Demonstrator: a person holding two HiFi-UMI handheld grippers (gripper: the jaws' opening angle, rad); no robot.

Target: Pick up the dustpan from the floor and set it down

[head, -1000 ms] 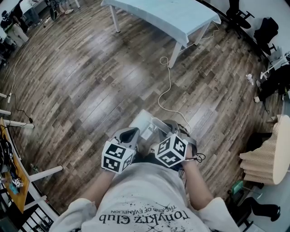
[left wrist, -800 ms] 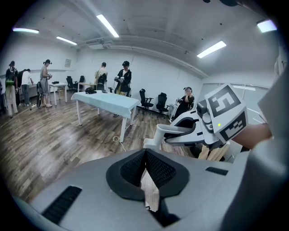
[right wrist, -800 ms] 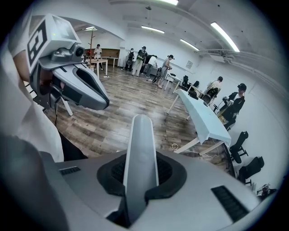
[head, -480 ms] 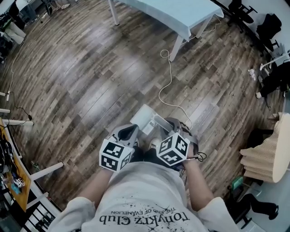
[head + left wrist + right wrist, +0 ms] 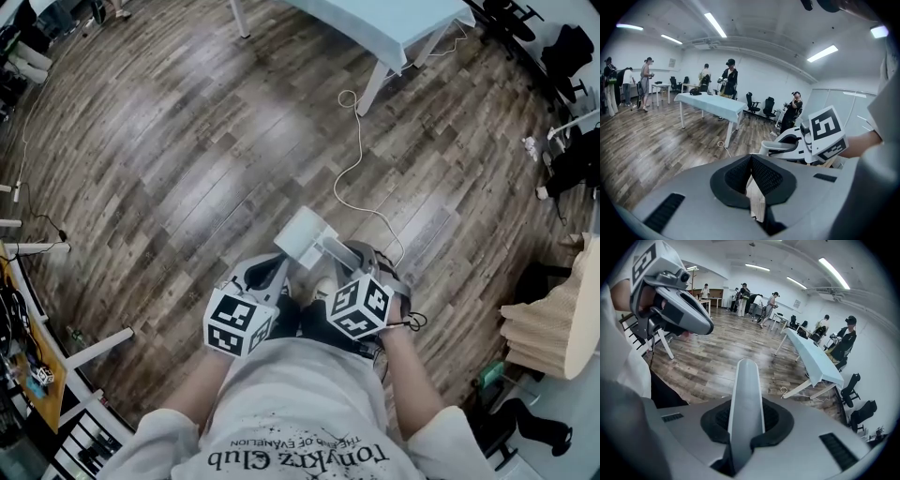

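Note:
In the head view the white dustpan hangs low over the wooden floor in front of the person's legs. Its long pale handle runs up between the jaws of my right gripper, which is shut on it. That gripper sits just right of the pan, under its marker cube. My left gripper is beside the pan on the left. In the left gripper view the left gripper has its pads meeting at the tip, and I see nothing held between them.
A table with a light blue cover stands ahead. A white cable trails from it across the floor towards the pan. A white rack leg is at the left, a beige ribbed object at the right. Several people stand far off.
Both grippers have sunk a little, and the dustpan went down with the right one. The grip on the handle is unchanged.

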